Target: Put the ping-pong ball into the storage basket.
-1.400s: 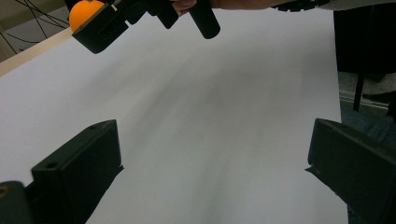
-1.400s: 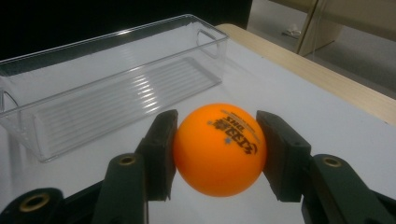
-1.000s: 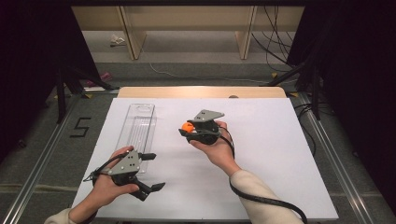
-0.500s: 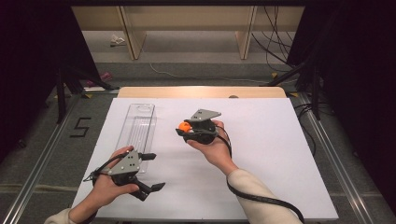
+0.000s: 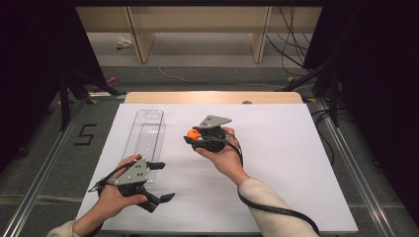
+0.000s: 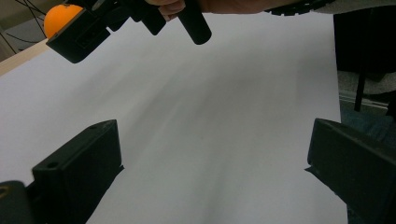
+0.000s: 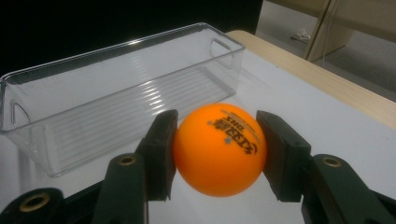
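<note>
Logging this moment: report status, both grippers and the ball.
Right gripper shut on orange ball, held above the table beside the clear bin. Left gripper open, empty, at the bin's near end. Bin empty, nothing blocking.

An orange ball (image 7: 219, 148) is seen at the lower centre of the right gripper view, gripped on both sides between two black jaws and held clear of the white surface. It is round, smooth and matte, with small dark printed lettering across its upper face, turned upside down in that view. In the high view it (image 5: 192, 134) appears just left of centre. In the left gripper view it (image 6: 62, 17) is found at the upper left corner.

A clear plastic bin (image 7: 116, 93), long, rectangular and ribbed on its floor, is seen empty behind the ball, in the upper left. In the high view it (image 5: 146, 139) lies lengthwise, left of centre.
</note>
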`<state>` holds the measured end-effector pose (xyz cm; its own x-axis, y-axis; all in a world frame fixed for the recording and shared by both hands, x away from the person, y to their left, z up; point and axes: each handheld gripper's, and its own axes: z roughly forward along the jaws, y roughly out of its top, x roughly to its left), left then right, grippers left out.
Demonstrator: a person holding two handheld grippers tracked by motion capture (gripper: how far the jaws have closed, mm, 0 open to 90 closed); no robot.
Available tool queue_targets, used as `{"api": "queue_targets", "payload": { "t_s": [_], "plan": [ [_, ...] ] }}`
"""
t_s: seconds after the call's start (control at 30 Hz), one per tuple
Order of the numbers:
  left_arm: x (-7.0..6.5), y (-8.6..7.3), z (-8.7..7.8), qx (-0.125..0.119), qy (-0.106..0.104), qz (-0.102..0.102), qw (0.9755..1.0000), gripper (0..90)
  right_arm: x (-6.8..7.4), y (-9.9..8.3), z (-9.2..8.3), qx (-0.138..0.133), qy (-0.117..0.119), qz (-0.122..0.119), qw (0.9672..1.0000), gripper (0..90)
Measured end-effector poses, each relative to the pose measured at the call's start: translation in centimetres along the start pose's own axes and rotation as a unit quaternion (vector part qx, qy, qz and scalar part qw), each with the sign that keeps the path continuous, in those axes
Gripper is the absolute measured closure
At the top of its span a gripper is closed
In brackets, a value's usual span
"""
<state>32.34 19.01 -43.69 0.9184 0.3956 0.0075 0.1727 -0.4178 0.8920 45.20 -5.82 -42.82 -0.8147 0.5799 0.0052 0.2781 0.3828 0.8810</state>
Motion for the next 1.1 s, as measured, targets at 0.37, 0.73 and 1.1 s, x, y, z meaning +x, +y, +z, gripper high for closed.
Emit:
{"api": "queue_targets", "payload": {
  "t_s": [0.37, 0.73, 1.1],
  "plan": [
    [0.01, 0.0, 0.0, 0.0, 0.0, 0.0, 1.0, 2.6, 0.13, 0.15, 0.32, -0.001, 0.003, -0.001, 1.0, 51.6],
    [0.0, 0.0, -0.01, 0.0, -0.001, 0.0, 1.0, 2.6, 0.23, 0.42, 0.57, -0.004, 0.005, -0.001, 1.0, 51.6],
    [-0.03, 0.0, -0.02, 0.001, -0.001, 0.001, 1.0, 2.6, 0.4, 0.61, 0.82, -0.004, 0.006, -0.002, 1.0, 51.6]
  ]
}}
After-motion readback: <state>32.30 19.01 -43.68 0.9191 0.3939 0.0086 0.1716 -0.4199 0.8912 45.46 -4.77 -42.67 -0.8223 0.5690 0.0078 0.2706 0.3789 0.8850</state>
